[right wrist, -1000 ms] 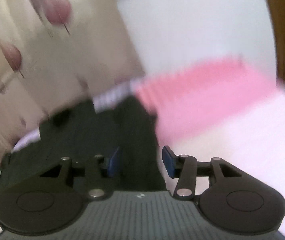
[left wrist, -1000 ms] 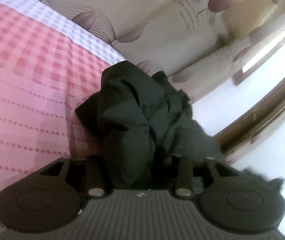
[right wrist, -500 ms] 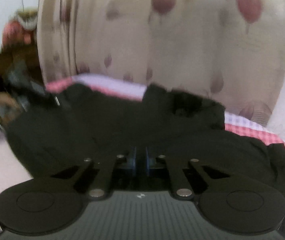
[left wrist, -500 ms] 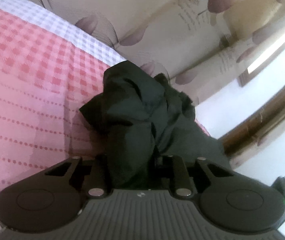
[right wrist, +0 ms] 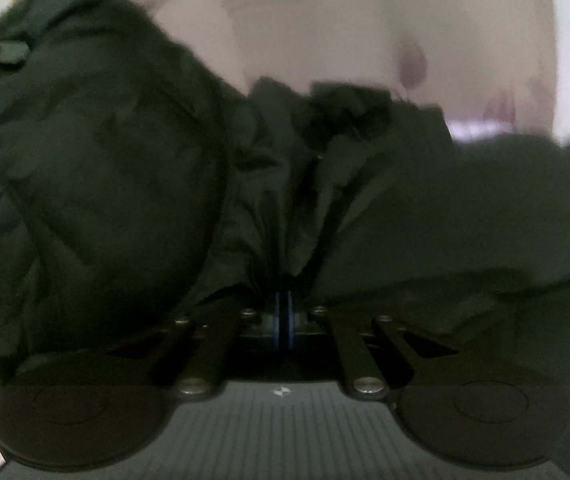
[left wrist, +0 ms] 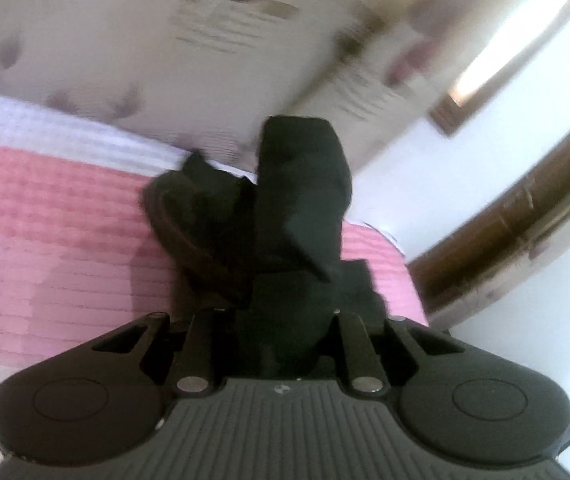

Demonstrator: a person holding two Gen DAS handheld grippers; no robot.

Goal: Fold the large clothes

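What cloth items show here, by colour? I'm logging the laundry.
Black: 1, the black garment, clamped by both the left gripper and the right gripper.
Pink checked: 1, the bedspread.
Beige with leaf print: 1, the curtain.
Total: 3

My left view blurs beyond the tool; window (left wrist: 521, 36) glare upper right. My right view is dim, soft.

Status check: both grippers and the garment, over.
Left gripper shut on black garment, bunched above pink bedspread. Right gripper shut on same garment. Nothing seen in the way.
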